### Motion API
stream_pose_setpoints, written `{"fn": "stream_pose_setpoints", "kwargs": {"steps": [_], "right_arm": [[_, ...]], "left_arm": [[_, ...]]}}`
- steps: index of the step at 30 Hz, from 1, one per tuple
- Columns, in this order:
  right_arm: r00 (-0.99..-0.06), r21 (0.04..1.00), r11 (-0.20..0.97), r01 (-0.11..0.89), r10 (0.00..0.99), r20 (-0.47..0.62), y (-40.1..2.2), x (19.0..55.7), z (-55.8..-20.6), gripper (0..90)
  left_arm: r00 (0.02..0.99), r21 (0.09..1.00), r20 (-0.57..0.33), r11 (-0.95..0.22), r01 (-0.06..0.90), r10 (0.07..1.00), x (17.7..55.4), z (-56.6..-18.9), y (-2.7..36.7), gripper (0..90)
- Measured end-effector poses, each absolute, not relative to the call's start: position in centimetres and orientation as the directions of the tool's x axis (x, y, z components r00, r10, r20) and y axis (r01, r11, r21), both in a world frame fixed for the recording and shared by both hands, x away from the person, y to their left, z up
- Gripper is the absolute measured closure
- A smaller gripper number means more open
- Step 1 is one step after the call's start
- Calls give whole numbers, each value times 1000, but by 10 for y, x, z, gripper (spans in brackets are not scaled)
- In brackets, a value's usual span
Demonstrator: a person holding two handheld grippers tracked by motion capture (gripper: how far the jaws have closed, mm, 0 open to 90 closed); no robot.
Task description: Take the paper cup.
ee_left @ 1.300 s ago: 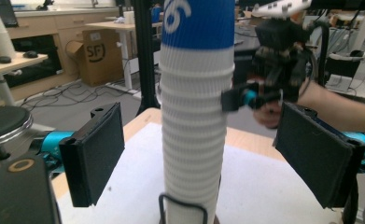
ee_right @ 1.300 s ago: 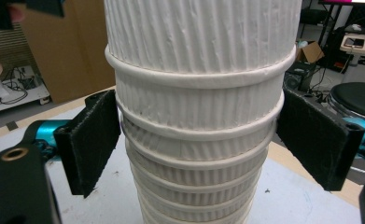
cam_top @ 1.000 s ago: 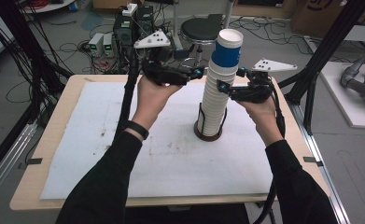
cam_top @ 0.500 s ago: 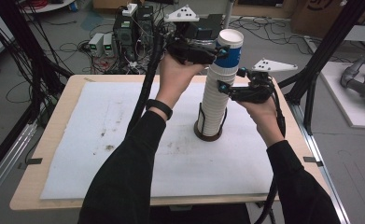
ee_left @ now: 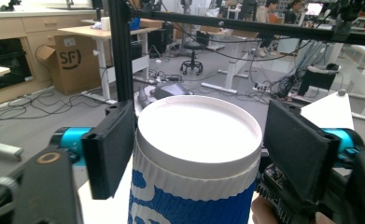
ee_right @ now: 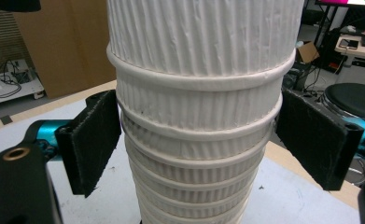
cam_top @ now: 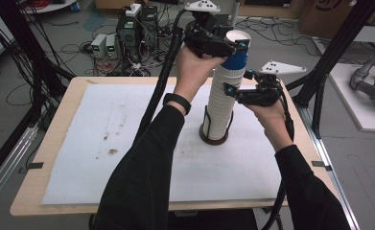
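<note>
A tall stack of white ribbed cups [cam_top: 221, 103] stands in a dark holder [cam_top: 214, 138] on the white sheet. Topping it is a blue-and-white cup [cam_top: 235, 60]. My left gripper [cam_top: 234, 44] reaches in from the left at the very top. In the left gripper view its jaws have just been closing on the blue cup [ee_left: 189, 200], and both pads [ee_left: 112, 149] sit against its rim. My right gripper [cam_top: 233, 84] comes in from the right at mid height. In the right gripper view its pads [ee_right: 94, 140] press on both sides of the stack [ee_right: 199, 56].
The white sheet [cam_top: 103, 143] covers most of the wooden table [cam_top: 31, 191]. Black frame posts [cam_top: 319, 72] rise at the table's right and left. Power boxes [cam_top: 103, 45] and cables lie on the floor behind. A white bench [cam_top: 367, 110] stands off to the right.
My left gripper rose from beside the stack's upper part and moved right to the top cup, where its jaws closed around the rim. The right gripper stayed on the stack.
</note>
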State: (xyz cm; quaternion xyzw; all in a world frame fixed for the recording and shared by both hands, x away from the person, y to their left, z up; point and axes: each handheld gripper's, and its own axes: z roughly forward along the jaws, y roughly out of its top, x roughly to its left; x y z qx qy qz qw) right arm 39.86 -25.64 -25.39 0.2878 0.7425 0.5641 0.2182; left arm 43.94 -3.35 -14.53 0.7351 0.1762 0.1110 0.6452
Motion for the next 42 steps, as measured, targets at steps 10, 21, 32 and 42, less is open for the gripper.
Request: {"fn": "stream_pose_setpoints", "kwargs": {"steps": [10,21,32,42], "right_arm": [[-737,962,200,184,676,0,-256,398,-254,151],[-734,963,199,181,679,-3,-255,397,-254,152],[-733,963,199,184,680,-1,-255,397,-254,152],[-732,963,201,181,682,-4,-255,397,-253,152]], "left_arm": [[911,987,-65,-111,120,408,441,-144,-32,308],[907,997,-64,-22,80,417,436,-125,-26,310],[900,1000,-18,31,5,435,425,-97,-16,310],[897,999,5,45,-28,442,416,-81,-6,310]]}}
